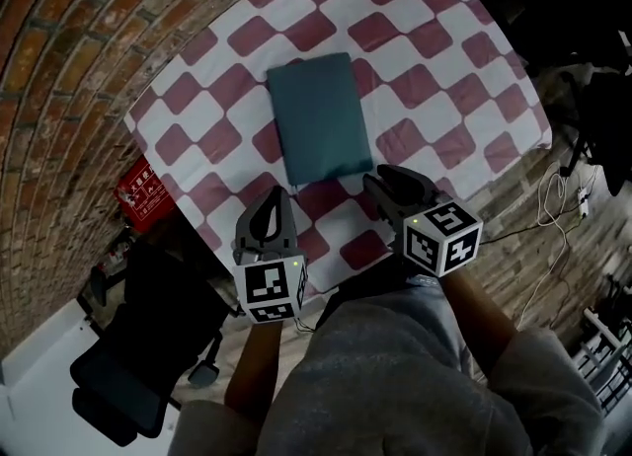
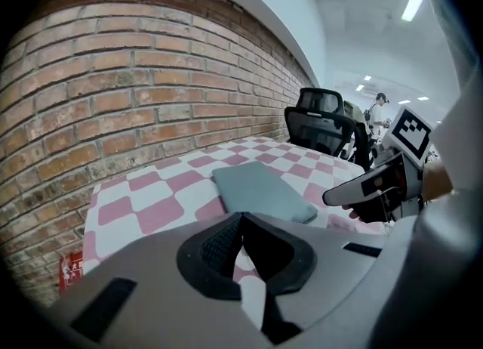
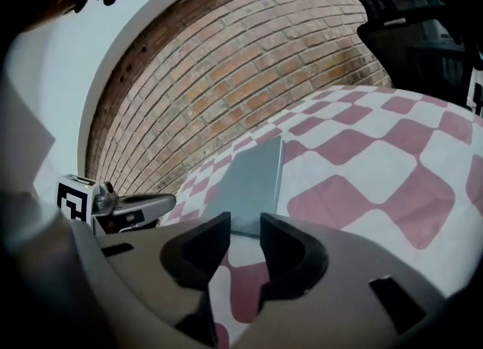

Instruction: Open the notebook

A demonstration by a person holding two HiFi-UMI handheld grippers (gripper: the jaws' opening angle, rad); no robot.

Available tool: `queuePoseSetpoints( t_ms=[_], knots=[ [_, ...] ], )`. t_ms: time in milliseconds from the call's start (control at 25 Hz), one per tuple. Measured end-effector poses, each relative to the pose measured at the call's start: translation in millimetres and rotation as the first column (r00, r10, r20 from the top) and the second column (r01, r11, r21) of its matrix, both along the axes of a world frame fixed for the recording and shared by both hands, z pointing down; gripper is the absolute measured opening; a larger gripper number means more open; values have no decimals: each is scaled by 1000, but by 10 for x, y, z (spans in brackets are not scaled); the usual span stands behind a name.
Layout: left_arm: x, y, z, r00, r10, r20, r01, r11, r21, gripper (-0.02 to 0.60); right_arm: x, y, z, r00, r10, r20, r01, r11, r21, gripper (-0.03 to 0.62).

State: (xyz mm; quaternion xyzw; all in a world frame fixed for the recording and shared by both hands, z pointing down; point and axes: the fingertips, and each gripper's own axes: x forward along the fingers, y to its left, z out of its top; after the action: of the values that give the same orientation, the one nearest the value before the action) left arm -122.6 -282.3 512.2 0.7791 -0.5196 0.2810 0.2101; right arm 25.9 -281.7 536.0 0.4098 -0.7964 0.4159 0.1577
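L claw [image 2: 243,217] tips together, closed notebook [image 2: 260,189] just ahead, checked cloth [image 2: 143,208]

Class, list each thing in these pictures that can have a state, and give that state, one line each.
notebook: closed, flat on the checked cloth.
left gripper: jaws together, empty.
right gripper: jaws apart, nothing between them.

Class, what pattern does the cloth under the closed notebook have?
Red-and-white checks on the tablecloth, clearest in the head view.

The matt notebook [image 1: 318,116] rests on a seemingly cloth cover [image 1: 464,59].
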Motion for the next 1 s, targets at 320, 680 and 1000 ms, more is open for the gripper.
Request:
queuePoseSetpoints(
  t_ms=[320, 680, 1000],
  knots=[
    [-3, -178, 342, 1000, -10, 1, 10, 998, -68, 11, -25, -35, 328, 1000, 19, 7, -18, 989, -149, 123],
    [55, -246, 549, 1000, 1, 3, 0, 991, -132, 11, -38, -50, 344, 998, -10, 65, 23, 978, -207, 123],
    [95, -272, 565, 1000, 15, 1, -15, 989, -145, 11, -79, -68, 347, 995, -71, 68, 86, 965, -247, 123]
  ],
)
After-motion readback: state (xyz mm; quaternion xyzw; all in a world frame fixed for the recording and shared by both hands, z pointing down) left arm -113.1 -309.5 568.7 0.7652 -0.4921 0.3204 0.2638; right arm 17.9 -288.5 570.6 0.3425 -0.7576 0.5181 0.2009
